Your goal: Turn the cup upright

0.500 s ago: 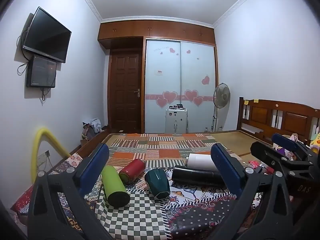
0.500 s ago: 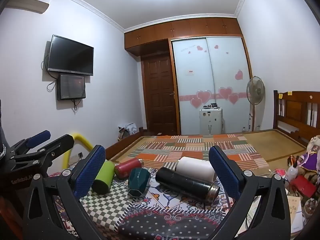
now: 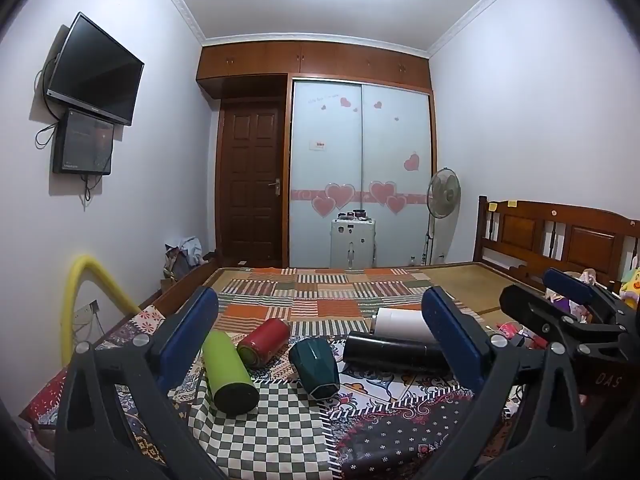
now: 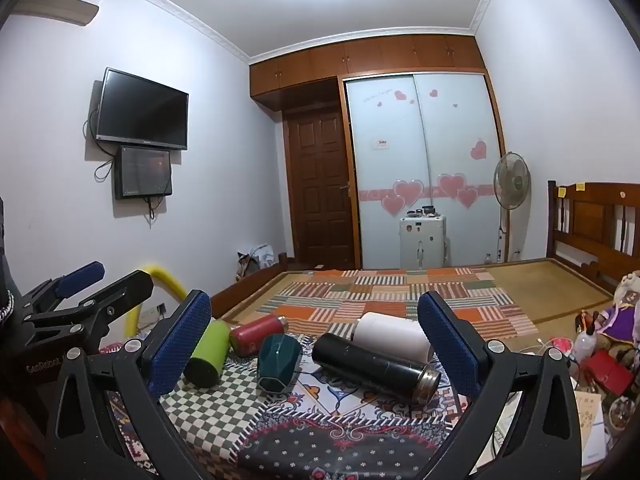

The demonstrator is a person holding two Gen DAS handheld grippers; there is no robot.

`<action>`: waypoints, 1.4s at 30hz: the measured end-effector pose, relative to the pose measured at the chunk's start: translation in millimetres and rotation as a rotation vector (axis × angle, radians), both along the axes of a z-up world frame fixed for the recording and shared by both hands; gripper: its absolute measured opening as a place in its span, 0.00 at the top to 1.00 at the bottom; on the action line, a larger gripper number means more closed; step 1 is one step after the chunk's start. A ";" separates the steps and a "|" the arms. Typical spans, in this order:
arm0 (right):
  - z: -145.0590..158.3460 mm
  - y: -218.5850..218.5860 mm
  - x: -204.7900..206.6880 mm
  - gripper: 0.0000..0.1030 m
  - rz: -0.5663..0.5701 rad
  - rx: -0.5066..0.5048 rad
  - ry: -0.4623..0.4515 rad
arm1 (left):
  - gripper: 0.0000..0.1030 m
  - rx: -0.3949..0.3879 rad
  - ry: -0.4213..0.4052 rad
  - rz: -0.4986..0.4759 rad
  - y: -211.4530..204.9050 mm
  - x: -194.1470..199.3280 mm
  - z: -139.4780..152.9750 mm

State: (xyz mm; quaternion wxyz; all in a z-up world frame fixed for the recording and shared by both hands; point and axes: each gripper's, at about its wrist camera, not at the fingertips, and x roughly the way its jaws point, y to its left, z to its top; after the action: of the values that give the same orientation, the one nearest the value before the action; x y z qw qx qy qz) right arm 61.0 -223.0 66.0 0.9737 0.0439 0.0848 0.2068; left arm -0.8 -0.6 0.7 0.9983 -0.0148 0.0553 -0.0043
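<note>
Several cups and flasks lie on their sides on the patterned bed cover. A dark green faceted cup [image 3: 316,366] [image 4: 278,362] lies in the middle. Left of it lie a lime green bottle [image 3: 228,372] [image 4: 208,354] and a red bottle [image 3: 264,342] [image 4: 256,334]. Right of it lie a black flask [image 3: 394,356] [image 4: 372,366] and a white cup [image 3: 402,324] [image 4: 392,336]. My left gripper [image 3: 320,340] is open and empty, short of the cups. My right gripper [image 4: 316,344] is open and empty too, and also shows in the left wrist view [image 3: 560,312].
A wooden headboard [image 3: 560,236] stands at the right. Toys and small clutter [image 4: 600,344] lie at the right edge of the bed. A yellow foam tube [image 3: 84,292] curves up at the left. A fan [image 4: 512,184] and a small white cabinet [image 4: 422,240] stand by the wardrobe.
Both grippers have shifted only slightly; the cups lie as before.
</note>
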 end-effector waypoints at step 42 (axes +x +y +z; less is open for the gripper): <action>-2.7 4.9 0.7 0.00 -0.009 -0.012 0.004 | 0.00 -0.006 -0.008 0.003 4.7 2.7 -3.1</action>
State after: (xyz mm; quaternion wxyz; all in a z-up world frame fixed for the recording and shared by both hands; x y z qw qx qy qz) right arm 61.7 -218.1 63.2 0.9747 0.0388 0.0878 0.2021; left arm 2.0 4.1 -2.4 0.9985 -0.0179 0.0511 -0.0028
